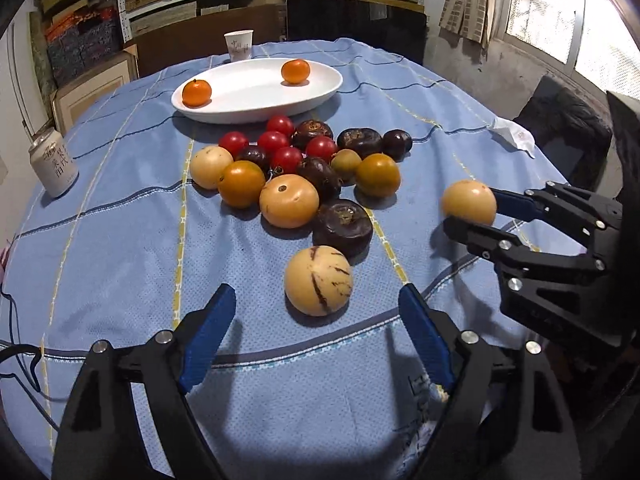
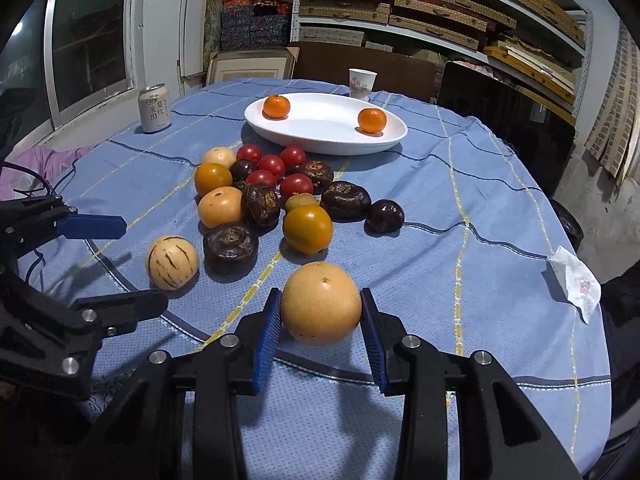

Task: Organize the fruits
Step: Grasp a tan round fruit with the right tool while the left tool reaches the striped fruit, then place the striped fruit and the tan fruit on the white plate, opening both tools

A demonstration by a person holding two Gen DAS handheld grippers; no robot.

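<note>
A white oval plate (image 1: 256,108) (image 2: 320,140) at the far side holds two tangerines (image 1: 295,71) (image 2: 371,120). A pile of red tomatoes (image 1: 286,159), dark purple fruits (image 1: 342,227) and orange-yellow fruits (image 1: 289,200) lies on the blue cloth in front of it. My right gripper (image 2: 321,334) is shut on a pale yellow round fruit (image 2: 321,308) (image 1: 469,202), to the right of the pile. My left gripper (image 1: 316,320) is open, its fingers on either side of a striped yellow melon (image 1: 318,280) (image 2: 172,262), just short of it.
A drink can (image 1: 54,167) (image 2: 154,108) stands at the left table edge. A paper cup (image 1: 239,45) (image 2: 362,84) stands behind the plate. A crumpled tissue (image 2: 576,282) lies at the right edge. Shelves with boxes line the back wall.
</note>
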